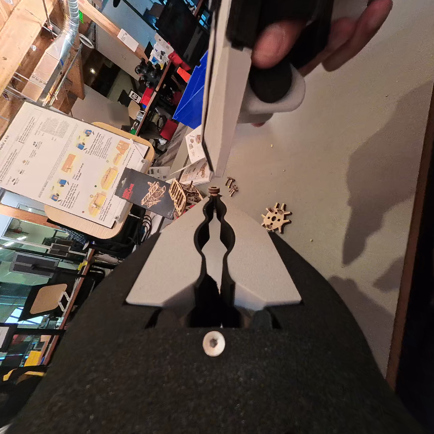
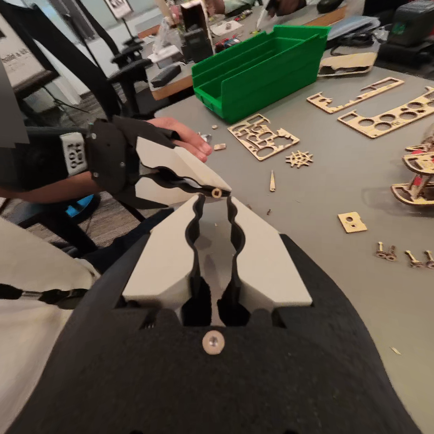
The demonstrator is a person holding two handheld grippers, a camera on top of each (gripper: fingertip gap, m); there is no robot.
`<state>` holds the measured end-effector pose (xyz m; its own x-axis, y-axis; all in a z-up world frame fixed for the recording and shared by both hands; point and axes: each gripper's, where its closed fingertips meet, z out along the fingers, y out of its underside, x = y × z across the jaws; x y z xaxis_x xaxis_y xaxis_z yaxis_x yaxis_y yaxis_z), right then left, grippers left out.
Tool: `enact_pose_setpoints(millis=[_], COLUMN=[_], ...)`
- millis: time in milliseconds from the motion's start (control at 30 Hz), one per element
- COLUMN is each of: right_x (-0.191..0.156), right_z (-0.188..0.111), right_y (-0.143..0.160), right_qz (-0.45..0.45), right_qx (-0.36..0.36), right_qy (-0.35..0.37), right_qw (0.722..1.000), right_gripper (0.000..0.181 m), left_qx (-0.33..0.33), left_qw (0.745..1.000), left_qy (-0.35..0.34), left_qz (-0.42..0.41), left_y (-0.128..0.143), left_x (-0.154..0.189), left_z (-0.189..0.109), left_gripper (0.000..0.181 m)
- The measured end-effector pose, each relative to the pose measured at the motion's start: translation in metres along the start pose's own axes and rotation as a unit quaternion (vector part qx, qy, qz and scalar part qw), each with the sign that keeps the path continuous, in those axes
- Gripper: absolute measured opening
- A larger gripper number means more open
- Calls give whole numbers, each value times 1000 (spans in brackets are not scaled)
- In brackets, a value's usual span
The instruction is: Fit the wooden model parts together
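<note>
While the left gripper (image 1: 214, 199) pinches a small wooden ring (image 2: 216, 193) at its tips above the table (image 2: 328, 305), the right gripper (image 2: 216, 199) stands narrowly open and empty just beside it. Next, I judge, comes taking or mating that ring squarely. Printed sheets (image 1: 68, 162) and a dark card (image 1: 146, 190) bear writing.

The wooden model (image 2: 420, 178) runs off the right edge; the round part (image 1: 214, 190) is half-hidden (fingertips cover it).

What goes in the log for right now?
left gripper: shut on small wooden spool | right gripper: open, empty | table: loose parts
</note>
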<state>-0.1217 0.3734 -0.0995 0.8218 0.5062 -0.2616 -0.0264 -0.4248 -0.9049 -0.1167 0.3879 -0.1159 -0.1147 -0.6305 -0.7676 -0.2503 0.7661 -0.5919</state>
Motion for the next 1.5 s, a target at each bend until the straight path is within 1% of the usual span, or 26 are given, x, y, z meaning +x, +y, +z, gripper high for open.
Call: enact_pose_setpoints(millis=[33, 133, 200, 233, 467, 633, 733, 933, 1033, 1133, 1233, 1333, 1500], right_x=[2, 1, 1, 2, 2, 3, 4, 2, -1, 0, 0, 1, 0], right_z=[1, 7, 10, 11, 9, 11, 11, 11, 11, 13, 13, 10, 9], right_y=[3, 6, 10, 13, 13, 14, 13, 10, 10, 10, 11, 8, 8], right_qz=[-7, -36, -60, -66, -82, -56, -63, -58, -44, -54, -64, -57, -40], right_qx=[-12, -19, -27, -35, -29, -32, -33, -24, -22, -24, -28, -12, -10], right_qy=[10, 21, 30, 34, 36, 27, 34, 26, 8, 19, 24, 17, 0], right_qw=[1000, 999, 997, 997, 996, 998, 997, 998, 999, 998, 997, 998, 999], right_gripper=[21, 17, 8, 6, 6, 7, 10, 8, 19, 18, 12, 7, 10], left_qx=[-3, -10, -18, -24, -24, -30, -31, -28, -33, -32, -33, -26, -23], left_qw=[1000, 1000, 999, 998, 998, 996, 996, 995, 995, 995, 995, 994, 993], left_qy=[0, 2, 2, 2, -4, -12, -14, -22, -25, -25, -27, -33, -37], left_qz=[7, 28, 44, 52, 57, 79, 86, 91, 86, 91, 95, 96, 111], left_y=[0, 0, 1, 2, 1, 2, 3, 1, 3, 2, 3, 0, -2], left_x=[1, 6, 8, 10, 10, 9, 8, 6, 5, 5, 4, 3, 3], left_z=[0, 1, 2, 3, 3, 4, 3, 2, 2, 2, 2, 1, 0], left_gripper=[0, 0, 0, 0, 0, 0, 0, 0, 0, 0, 0, 0, 0])
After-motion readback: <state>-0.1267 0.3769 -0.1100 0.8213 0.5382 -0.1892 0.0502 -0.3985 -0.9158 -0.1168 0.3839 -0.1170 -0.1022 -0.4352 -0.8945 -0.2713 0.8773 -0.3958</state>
